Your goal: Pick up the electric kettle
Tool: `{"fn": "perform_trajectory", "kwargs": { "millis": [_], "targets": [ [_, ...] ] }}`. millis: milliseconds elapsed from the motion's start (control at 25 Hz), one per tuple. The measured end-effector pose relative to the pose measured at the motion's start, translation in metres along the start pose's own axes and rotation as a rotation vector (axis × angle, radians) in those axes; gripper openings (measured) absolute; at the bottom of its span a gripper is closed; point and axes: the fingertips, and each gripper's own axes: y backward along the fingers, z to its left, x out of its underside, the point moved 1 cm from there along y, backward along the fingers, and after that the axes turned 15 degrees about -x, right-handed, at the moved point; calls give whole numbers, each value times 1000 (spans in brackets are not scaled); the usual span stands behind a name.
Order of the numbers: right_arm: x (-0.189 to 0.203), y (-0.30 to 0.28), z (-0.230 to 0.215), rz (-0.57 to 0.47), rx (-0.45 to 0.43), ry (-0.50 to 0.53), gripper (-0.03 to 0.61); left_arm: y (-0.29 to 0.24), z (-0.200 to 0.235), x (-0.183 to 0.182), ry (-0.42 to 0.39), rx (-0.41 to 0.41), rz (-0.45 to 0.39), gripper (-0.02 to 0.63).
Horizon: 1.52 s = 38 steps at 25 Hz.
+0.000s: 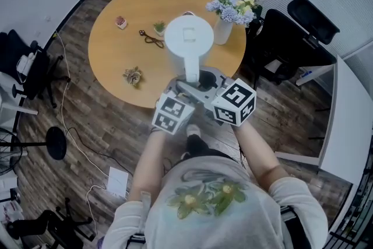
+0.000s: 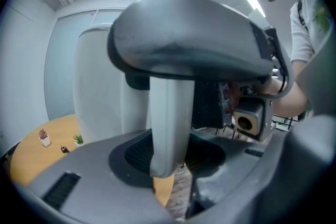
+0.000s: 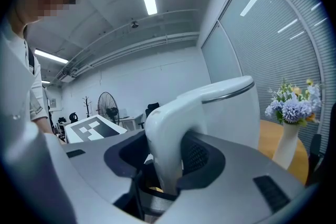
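The white electric kettle (image 1: 187, 39) is held over the near edge of the round wooden table (image 1: 116, 49), its handle (image 1: 192, 70) pointing toward me. Both grippers grasp that handle from opposite sides. My left gripper (image 1: 186, 89) is shut on it, and in the left gripper view the handle (image 2: 169, 123) stands upright between the jaws with the kettle body (image 2: 100, 92) behind. My right gripper (image 1: 204, 83) is shut on the handle too; in the right gripper view the handle (image 3: 167, 147) curves down between its jaws, and the kettle lid (image 3: 231, 93) sits beyond.
A white vase of flowers (image 1: 224, 23) stands at the table's right, close to the kettle. Two small potted plants (image 1: 121, 22) (image 1: 159, 27), a pair of glasses (image 1: 151, 39) and a dried sprig (image 1: 133, 76) lie to the left. A black chair (image 1: 291, 32) stands at right.
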Motion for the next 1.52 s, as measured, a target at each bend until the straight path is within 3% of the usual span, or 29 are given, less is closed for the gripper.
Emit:
{"fn": "perform_trajectory", "kwargs": {
  "millis": [720, 1520],
  "targets": [
    [5, 23, 65, -24, -2, 6, 178, 52, -47, 3, -24, 39, 22, 141],
    [14, 44, 92, -29, 3, 15, 176, 68, -79, 8, -34, 56, 33, 141]
  ]
}}
